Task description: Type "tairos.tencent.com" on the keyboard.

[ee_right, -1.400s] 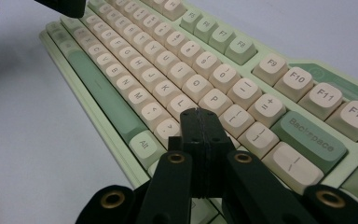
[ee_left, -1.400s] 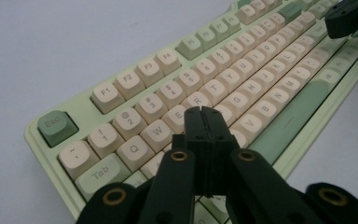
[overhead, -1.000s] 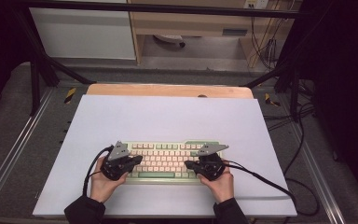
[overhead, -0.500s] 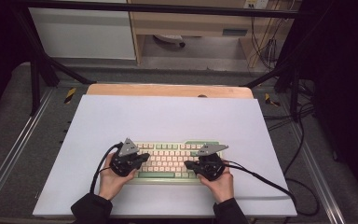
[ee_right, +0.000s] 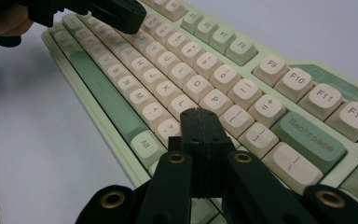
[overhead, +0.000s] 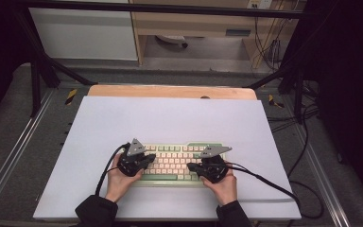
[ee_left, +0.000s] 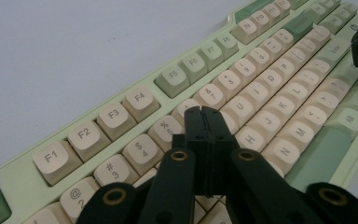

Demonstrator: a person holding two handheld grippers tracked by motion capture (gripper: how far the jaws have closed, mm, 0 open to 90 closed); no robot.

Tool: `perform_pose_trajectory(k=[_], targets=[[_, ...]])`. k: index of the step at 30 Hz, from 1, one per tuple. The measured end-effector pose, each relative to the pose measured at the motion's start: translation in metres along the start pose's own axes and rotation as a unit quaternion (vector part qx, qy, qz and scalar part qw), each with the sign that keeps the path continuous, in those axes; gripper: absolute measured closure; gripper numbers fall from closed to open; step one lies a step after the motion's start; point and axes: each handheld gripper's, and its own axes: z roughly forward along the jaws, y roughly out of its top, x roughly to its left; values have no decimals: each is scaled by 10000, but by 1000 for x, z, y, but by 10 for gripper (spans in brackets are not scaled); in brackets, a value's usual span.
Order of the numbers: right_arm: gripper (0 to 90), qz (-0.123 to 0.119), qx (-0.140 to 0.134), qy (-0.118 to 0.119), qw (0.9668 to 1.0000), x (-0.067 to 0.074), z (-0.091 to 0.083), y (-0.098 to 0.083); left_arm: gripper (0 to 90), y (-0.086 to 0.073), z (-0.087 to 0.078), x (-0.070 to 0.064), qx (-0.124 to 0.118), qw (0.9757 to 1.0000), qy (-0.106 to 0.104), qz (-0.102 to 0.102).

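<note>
On the near half of the white bench (overhead: 170, 118) sits a pale green keyboard (overhead: 177, 163) with cream keys. Left gripper (overhead: 147, 160) hovers over its left end, fingers pressed together on nothing; right gripper (overhead: 192, 166) does the same over its right end.
</note>
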Motion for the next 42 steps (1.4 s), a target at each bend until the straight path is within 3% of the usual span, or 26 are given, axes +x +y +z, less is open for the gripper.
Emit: perform_pose_trajectory(k=[22, 42], targets=[[900, -12, 4, -5, 10000, 0, 0, 0, 897, -4, 8, -3, 83, 9999, -21, 109], [900, 3, -31, -3, 10000, -2, -3, -1, 897, -5, -11, -5, -71, 9999, -108, 109]])
